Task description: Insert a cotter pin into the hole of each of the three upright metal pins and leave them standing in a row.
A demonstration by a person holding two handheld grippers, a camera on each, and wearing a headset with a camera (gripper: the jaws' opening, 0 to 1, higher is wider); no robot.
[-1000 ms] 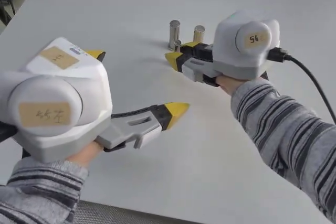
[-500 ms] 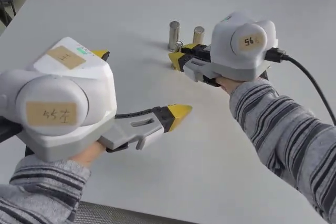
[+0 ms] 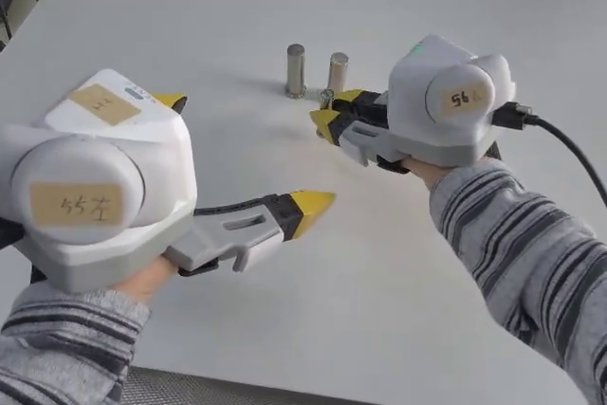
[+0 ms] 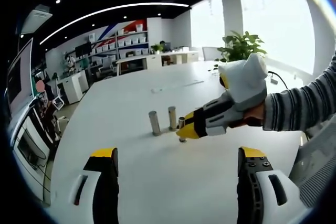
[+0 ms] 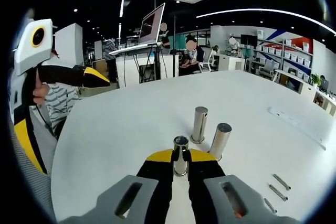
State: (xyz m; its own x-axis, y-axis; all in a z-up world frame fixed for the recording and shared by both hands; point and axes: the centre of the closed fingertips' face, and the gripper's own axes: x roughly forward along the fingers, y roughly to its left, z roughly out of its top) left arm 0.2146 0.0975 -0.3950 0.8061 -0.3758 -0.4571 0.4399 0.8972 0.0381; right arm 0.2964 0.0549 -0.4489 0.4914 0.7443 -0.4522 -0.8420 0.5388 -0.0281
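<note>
The left gripper (image 3: 242, 151) has a bulky white-and-grey housing, black jaw arms with yellow tips, and tan tape labels (image 3: 79, 204) with handwritten marks. The right gripper (image 3: 334, 109) is built alike, with a round tan label (image 3: 460, 99) and a black cable (image 3: 560, 139) at its rear. Both sleeves (image 3: 512, 234) are grey with dark stripes.

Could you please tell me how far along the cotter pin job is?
Nothing looks done: the cotter pins lie loose on the table, none in a pin. In hand: the right gripper is shut on the third pin, upright beside the two standing pins; the left gripper is open, empty. Left: all three insertions.
</note>
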